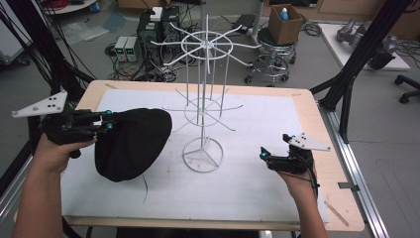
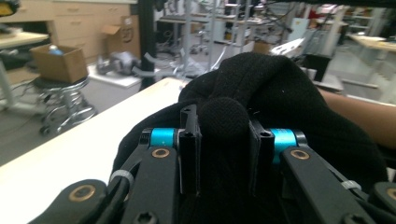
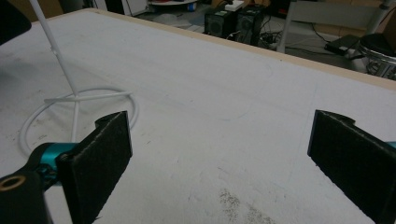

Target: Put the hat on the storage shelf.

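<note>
A black knit beanie hangs at the left of the table, its lower part resting on the white mat. My left gripper is shut on the beanie's edge; in the left gripper view a fold of the beanie is pinched between the two jaws. A white wire display rack stands upright mid-table, its round base seen in the right gripper view. My right gripper sits low at the right of the rack, jaws wide open, nothing between the pads.
Beyond the table's far edge are a stool carrying a cardboard box, power boxes and cables on the floor. Black frame posts stand at the right. The person's forearm lies behind the beanie.
</note>
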`<action>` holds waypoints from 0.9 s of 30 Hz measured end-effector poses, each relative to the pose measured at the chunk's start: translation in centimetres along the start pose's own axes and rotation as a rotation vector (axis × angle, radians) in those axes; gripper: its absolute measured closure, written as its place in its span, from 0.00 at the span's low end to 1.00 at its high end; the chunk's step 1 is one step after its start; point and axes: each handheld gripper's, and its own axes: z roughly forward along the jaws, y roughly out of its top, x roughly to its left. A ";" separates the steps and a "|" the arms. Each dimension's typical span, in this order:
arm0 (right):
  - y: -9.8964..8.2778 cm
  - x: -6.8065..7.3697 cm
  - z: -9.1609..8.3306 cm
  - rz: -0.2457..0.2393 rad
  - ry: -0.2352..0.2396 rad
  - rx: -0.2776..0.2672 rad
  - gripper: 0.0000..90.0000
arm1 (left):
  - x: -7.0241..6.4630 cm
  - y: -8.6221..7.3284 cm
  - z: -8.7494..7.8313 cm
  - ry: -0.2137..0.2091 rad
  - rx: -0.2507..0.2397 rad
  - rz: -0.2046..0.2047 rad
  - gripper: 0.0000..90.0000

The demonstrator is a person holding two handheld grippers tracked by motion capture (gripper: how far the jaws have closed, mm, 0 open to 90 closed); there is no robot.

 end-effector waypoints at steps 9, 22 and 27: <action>0.0 0.0 0.1 0.001 -0.002 0.002 0.06 | 0.4 2.7 -1.1 -0.035 -0.007 0.036 0.79; 0.1 0.3 0.2 -0.002 0.002 0.004 0.06 | 0.1 5.2 -3.0 -0.050 -0.085 0.055 0.79; 0.1 0.3 0.3 0.003 0.004 0.006 0.06 | 0.1 6.8 -3.3 -0.047 -0.089 0.075 0.79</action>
